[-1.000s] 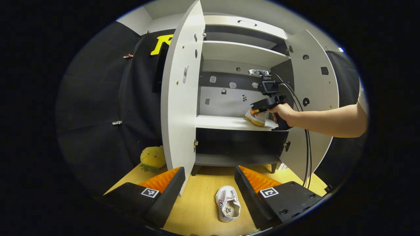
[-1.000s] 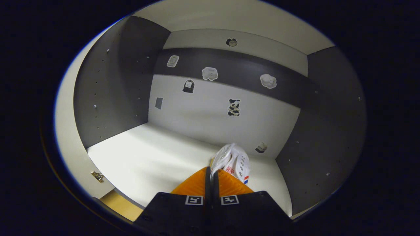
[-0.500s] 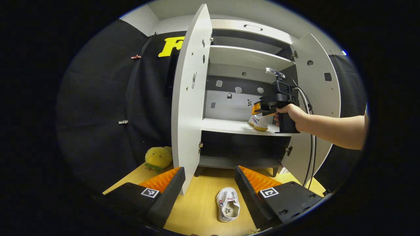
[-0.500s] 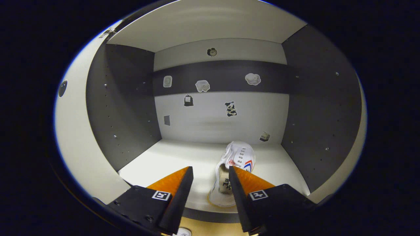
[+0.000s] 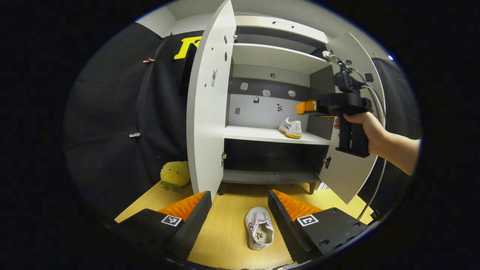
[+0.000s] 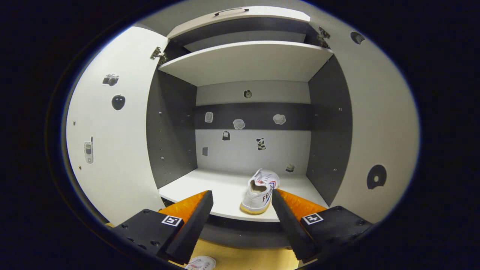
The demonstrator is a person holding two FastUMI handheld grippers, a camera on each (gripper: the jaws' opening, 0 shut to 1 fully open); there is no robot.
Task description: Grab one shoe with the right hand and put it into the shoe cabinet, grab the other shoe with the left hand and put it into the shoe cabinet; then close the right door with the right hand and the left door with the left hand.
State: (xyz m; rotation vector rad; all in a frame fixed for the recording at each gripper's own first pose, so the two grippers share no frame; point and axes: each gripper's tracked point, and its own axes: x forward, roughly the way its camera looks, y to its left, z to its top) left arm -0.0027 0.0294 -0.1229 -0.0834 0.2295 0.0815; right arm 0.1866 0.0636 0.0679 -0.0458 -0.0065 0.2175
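Floor shoe [image 5: 260,233] between left gripper [image 5: 240,215] fingers

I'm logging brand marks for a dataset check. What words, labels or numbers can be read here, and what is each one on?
Shoe on the shelf: dark lettering on its side, too blurred to read.
Shoe on the floor: dark print on the insole, too small to read.
Cabinet stickers: small pictures, no words that I can make out.
No text here can be quoted with confidence.
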